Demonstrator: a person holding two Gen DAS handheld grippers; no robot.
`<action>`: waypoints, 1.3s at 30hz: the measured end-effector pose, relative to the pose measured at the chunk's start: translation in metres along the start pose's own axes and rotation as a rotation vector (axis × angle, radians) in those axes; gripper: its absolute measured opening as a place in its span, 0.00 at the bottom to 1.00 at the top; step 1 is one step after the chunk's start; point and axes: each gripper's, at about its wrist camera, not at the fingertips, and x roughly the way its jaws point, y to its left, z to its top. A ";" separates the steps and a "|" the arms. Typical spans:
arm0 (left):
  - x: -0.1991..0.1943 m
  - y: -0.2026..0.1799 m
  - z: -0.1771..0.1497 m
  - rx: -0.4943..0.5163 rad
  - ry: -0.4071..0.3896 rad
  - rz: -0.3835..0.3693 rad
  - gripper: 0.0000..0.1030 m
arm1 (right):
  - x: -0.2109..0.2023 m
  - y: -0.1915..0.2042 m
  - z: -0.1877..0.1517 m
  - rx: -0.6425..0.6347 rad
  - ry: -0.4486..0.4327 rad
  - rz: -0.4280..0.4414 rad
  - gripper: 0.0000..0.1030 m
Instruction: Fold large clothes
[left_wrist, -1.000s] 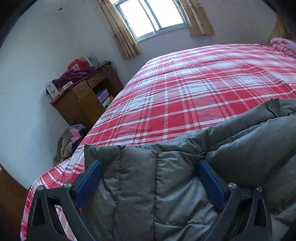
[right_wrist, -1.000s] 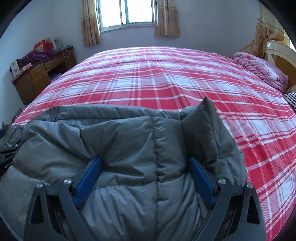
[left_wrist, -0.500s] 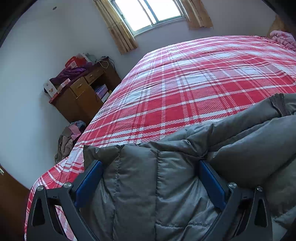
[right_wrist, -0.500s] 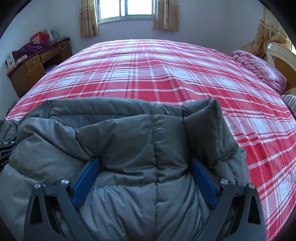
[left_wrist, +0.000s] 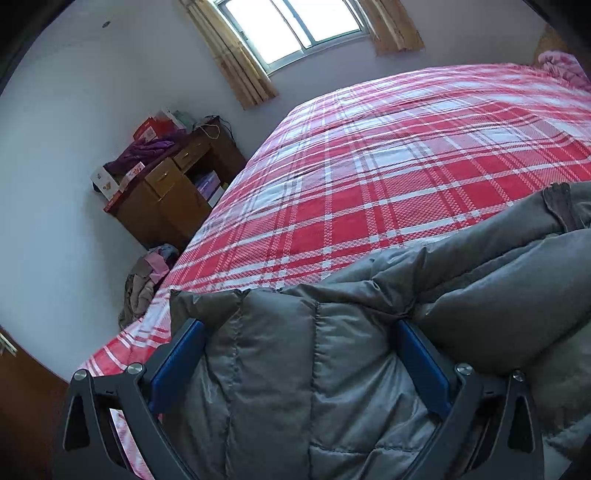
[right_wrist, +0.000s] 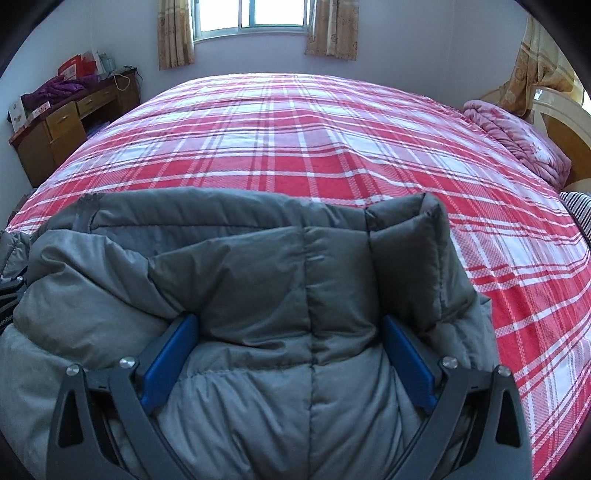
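A pink quilt (right_wrist: 517, 140) lay bunched at the bed's (right_wrist: 295, 147) far right corner, and a wooden desk (left_wrist: 173, 195) piled with purple cloth and boxes stood against the left wall, clothes (left_wrist: 147, 277) heaped on the floor beside it. The bed wore a red plaid cover under a curtained window (right_wrist: 251, 14). The grey jacket (right_wrist: 258, 280) lay at the near edge. The left hand-held gripper (left_wrist: 299, 362) and right hand-held gripper (right_wrist: 284, 354) each had their blue pads spread wide with padded jacket bunched between them. Since a second earlier, the jacket had spread slightly farther onto the bed.
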 end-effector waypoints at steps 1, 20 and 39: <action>-0.007 0.004 0.002 -0.007 0.010 0.030 0.99 | 0.000 0.001 0.000 -0.005 0.005 -0.005 0.97; -0.055 -0.015 -0.029 -0.125 0.001 0.091 0.99 | -0.044 0.070 -0.028 -0.041 -0.090 0.000 0.93; -0.076 0.007 -0.030 -0.085 -0.026 0.054 0.99 | -0.030 0.075 -0.030 -0.066 -0.026 -0.012 0.98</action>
